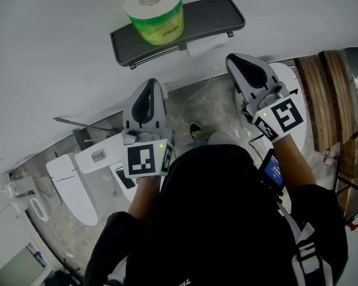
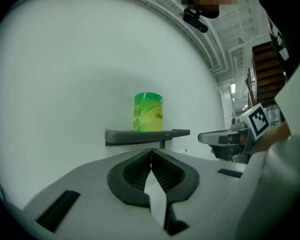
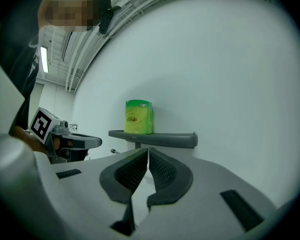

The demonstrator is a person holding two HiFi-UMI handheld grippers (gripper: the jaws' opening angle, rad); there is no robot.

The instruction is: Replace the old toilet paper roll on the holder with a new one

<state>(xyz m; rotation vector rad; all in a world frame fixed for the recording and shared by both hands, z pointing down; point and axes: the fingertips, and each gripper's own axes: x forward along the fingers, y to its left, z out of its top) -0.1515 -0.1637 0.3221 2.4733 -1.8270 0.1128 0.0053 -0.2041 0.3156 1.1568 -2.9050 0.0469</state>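
Observation:
A new roll in green wrapping (image 1: 156, 12) stands upright at the left end of the dark grey holder shelf (image 1: 209, 18) on the white wall. The old white roll (image 1: 206, 43) hangs under the shelf. My left gripper (image 1: 148, 97) is shut and empty, below the shelf's left part and short of it. My right gripper (image 1: 241, 61) is also shut and empty, just below the shelf's right end. The green roll (image 2: 148, 112) and shelf (image 2: 140, 135) lie straight ahead of the left gripper (image 2: 151, 151). From the right gripper (image 3: 148, 150) the green roll (image 3: 138, 117) sits slightly left on the shelf (image 3: 160, 137).
A white toilet (image 1: 71, 183) stands on the marble floor at lower left, and a second white fixture (image 1: 295, 103) is under my right gripper. Wooden steps (image 1: 322, 94) run along the right. A thin metal hose fitting (image 1: 77, 124) sticks out from the wall.

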